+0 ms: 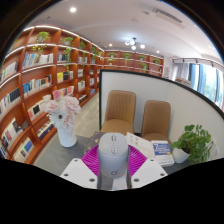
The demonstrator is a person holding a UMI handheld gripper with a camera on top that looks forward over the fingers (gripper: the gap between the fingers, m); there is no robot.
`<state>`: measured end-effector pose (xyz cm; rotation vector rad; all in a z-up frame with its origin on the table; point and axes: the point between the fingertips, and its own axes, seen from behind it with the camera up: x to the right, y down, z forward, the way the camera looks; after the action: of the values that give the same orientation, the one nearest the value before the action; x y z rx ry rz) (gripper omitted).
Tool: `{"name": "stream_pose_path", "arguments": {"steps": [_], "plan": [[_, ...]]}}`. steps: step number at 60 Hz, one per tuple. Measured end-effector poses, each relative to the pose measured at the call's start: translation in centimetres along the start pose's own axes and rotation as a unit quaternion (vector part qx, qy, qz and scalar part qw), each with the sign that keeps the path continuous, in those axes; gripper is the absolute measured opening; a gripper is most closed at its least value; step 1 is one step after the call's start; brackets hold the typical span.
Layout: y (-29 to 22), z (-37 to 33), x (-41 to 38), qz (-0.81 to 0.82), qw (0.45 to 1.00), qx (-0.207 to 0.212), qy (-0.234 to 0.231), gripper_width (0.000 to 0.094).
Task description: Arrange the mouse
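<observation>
A pale grey computer mouse (112,155) sits upright between my two fingers, held above the table. My gripper (112,163) is shut on it: the magenta pads (94,160) press against both of its sides. The mouse hides the space just ahead of the fingers.
Beyond the fingers is a table with a white vase of pink flowers (65,118), a green potted plant (194,142) and a blue-white box (163,153). Two tan chairs (120,110) stand behind it, bookshelves (40,85) beyond the vase, a white partition (180,100) behind the chairs.
</observation>
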<state>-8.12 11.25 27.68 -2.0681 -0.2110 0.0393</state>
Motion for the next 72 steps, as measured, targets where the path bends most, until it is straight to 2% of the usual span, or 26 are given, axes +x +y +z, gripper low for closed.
{"name": "stream_pose_path", "arguments": {"steps": [3,6,13,22,34,36,46,60,61,67,70,72], "plan": [[1.9,-0.1,3.2,0.002,1.0,-0.007,0.019,0.0334],[3.2,1.5,6.5,0.011,0.999,-0.032,0.033,0.0333],[10.8,4.2,12.3,0.025,0.993,-0.098,0.061,0.0333],[20.8,7.5,14.8,0.041,0.982,-0.177,0.06,0.0333],[29.0,9.4,14.3,0.055,0.969,-0.238,0.043,0.0335],[28.6,9.7,14.3,0.058,0.972,-0.221,0.044,0.0336],[29.0,9.5,14.1,0.083,0.974,-0.206,0.045,0.0337],[29.1,9.7,14.2,0.071,0.971,-0.222,0.044,0.0509],[29.1,9.6,14.3,0.073,0.971,-0.224,0.047,0.0529],[29.3,8.2,14.4,0.055,0.965,-0.25,0.055,0.0783],[28.4,7.3,14.1,0.048,0.967,-0.245,0.055,0.0844],[27.5,6.7,13.6,0.05,0.969,-0.236,0.05,0.0849]]}}
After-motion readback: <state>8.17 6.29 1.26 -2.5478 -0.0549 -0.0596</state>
